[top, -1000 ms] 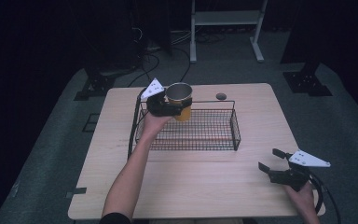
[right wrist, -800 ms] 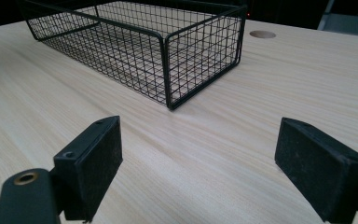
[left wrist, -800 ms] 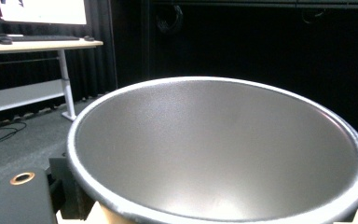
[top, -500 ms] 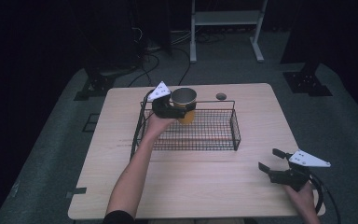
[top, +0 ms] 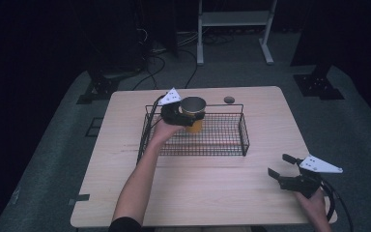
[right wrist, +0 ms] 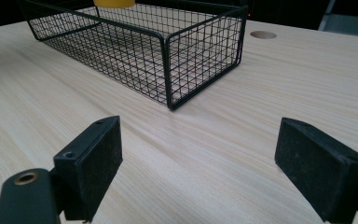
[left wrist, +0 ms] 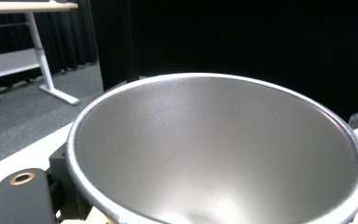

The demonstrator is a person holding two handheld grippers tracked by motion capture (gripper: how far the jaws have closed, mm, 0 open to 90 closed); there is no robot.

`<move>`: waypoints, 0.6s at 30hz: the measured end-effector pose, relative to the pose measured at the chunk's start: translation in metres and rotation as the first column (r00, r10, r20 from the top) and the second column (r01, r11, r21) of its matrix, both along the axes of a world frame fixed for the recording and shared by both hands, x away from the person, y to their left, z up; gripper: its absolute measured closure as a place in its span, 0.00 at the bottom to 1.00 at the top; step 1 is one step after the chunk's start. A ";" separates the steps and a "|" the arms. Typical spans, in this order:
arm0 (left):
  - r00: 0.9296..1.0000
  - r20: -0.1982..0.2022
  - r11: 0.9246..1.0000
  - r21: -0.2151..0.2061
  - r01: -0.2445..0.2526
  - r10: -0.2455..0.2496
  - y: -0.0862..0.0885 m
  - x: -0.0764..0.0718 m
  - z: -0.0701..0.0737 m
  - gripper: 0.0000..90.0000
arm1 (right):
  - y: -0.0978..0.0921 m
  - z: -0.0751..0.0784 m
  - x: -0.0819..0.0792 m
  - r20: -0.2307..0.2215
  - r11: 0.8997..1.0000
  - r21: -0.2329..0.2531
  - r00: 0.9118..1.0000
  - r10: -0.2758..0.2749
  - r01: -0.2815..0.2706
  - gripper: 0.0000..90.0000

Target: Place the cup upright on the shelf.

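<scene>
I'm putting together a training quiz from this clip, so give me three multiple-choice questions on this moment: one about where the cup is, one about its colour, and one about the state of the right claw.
1. Where is the cup?
A. Held above the left part of the wire basket
B. Standing on the table beside the right claw
C. Lying on the floor

2. What colour is the cup's outside?
A. Blue
B. Yellow-orange
C. White

3. What state is the right claw in?
A. Shut on the cup
B. Shut on the basket wire
C. Open, holding nothing

Answers:
1. A: the high view shows the left claw holding the cup over the basket's left part.
2. B: its wall is yellow-orange below a silvery inside.
3. C: the right gripper view shows the jaws wide apart over the bare table.
</scene>
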State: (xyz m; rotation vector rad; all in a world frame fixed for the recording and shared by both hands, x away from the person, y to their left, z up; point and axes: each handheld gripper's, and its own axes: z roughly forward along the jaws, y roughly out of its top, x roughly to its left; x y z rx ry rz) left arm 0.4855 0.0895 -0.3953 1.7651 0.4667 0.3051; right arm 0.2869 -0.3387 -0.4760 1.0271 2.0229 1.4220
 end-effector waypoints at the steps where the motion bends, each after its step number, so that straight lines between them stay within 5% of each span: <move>1: 1.000 0.000 1.000 0.008 0.000 0.000 0.000 0.000 -0.001 0.14 | 0.000 0.000 0.000 0.001 1.000 -0.002 1.000 0.001 -0.001 0.15; 18: 0.996 -0.071 0.990 0.131 0.057 -0.048 -0.008 0.011 -0.018 0.14 | 0.000 0.000 0.000 0.002 1.000 0.000 1.000 0.003 -0.003 0.15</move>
